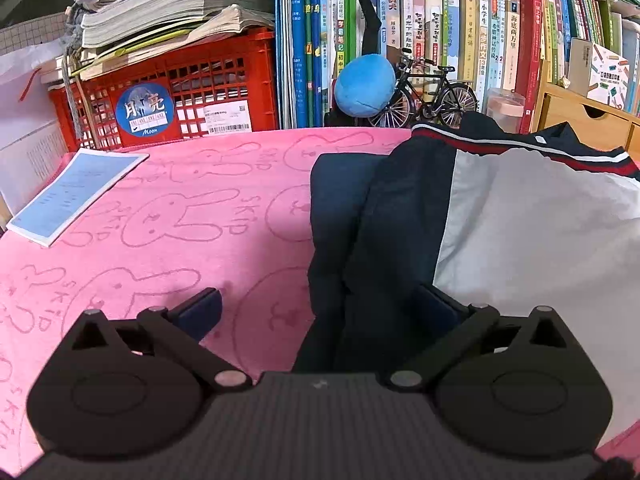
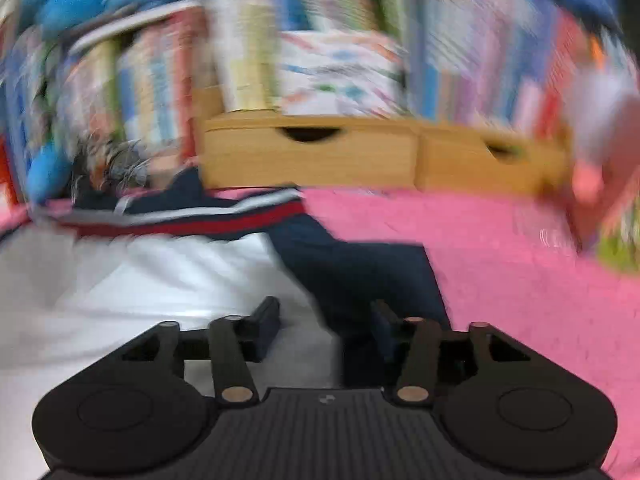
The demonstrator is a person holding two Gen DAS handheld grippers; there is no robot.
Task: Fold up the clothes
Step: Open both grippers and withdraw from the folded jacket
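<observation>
A navy and white jacket (image 1: 520,232) with red and white stripes lies on the pink bunny-print towel (image 1: 168,216). Its navy sleeve (image 1: 344,220) is folded along the left side. My left gripper (image 1: 320,308) is open wide and low over that sleeve, one finger over the towel and the other at the white panel's edge. The right wrist view is blurred by motion. There my right gripper (image 2: 326,320) stands open over the jacket (image 2: 140,280), straddling the border between the white panel and the navy sleeve (image 2: 360,272). Neither gripper holds cloth.
A blue booklet (image 1: 76,192) lies on the towel's far left. Behind stand a red crate (image 1: 180,96) under paper stacks, a row of books (image 1: 440,32), a blue plush (image 1: 366,84), a model bicycle (image 1: 432,96) and a wooden drawer box (image 2: 360,152). Bare pink towel (image 2: 520,280) spreads right of the jacket.
</observation>
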